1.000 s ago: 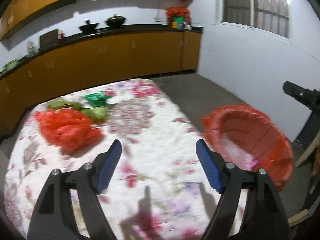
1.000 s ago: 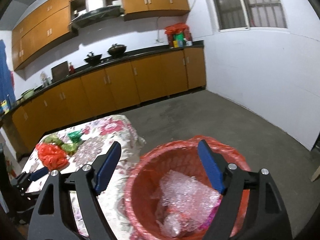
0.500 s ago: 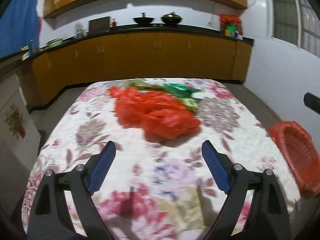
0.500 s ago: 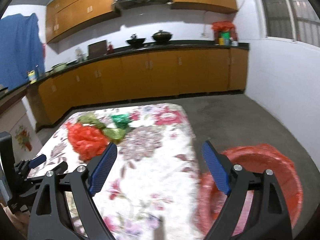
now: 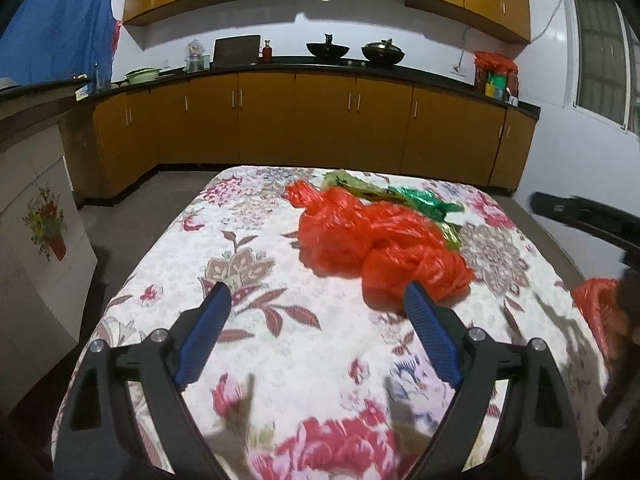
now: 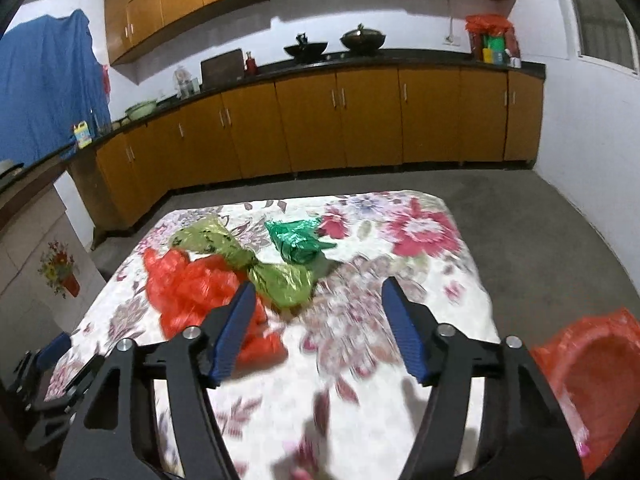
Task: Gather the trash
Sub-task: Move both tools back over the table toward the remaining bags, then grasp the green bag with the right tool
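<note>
A crumpled red plastic bag (image 5: 376, 240) lies on the flowered table (image 5: 280, 320), with a light green wrapper (image 6: 256, 260) and a dark green wrapper (image 6: 298, 238) beside it. The red bag also shows in the right wrist view (image 6: 192, 292). My left gripper (image 5: 316, 300) is open and empty, just short of the red bag. My right gripper (image 6: 316, 292) is open and empty above the table, near the light green wrapper. A red basket (image 6: 592, 376) lined with red plastic stands off the table's right edge.
Orange kitchen cabinets (image 5: 320, 120) with a black counter run along the far wall. A white cupboard (image 5: 36, 248) stands left of the table. Grey floor (image 6: 540, 240) lies beyond and to the right of the table.
Both grippers have swung left from the red basket toward the trash on the table and moved closer to it. Both stayed open.
</note>
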{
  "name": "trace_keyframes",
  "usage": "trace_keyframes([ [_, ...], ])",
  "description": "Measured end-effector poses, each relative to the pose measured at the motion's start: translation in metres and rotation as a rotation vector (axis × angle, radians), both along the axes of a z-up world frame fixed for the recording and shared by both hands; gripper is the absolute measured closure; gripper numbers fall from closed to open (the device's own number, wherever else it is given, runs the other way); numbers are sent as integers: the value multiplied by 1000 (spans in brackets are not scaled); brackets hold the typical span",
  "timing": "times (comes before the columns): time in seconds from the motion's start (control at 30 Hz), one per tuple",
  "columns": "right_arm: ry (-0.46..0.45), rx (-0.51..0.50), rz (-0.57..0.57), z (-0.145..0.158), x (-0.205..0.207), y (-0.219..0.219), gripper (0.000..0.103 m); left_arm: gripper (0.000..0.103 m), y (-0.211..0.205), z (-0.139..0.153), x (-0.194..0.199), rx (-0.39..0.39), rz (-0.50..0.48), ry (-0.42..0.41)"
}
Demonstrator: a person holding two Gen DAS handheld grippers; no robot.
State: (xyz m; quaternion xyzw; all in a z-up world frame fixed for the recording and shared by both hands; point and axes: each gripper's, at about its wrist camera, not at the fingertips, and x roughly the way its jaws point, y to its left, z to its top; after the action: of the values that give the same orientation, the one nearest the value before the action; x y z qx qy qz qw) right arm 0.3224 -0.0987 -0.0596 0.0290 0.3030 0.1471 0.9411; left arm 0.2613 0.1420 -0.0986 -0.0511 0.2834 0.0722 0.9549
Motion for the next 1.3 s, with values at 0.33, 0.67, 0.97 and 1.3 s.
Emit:
trace_keyframes([
  [0.33, 83, -111, 102, -36, 104, 56, 44, 16, 9, -3, 30, 6, -16, -30],
  [0.67, 175, -178, 162, -66, 150, 79, 52, 16, 17, -8, 48, -82, -31, -6],
  [0.97, 208, -130, 175, -66, 140, 57, 72, 16, -2, -6, 53, -47, -77, 6],
  [1.3, 113, -106, 128, -39, 71, -6, 72, 18, -47, -14, 75, 21, -207, 74],
])
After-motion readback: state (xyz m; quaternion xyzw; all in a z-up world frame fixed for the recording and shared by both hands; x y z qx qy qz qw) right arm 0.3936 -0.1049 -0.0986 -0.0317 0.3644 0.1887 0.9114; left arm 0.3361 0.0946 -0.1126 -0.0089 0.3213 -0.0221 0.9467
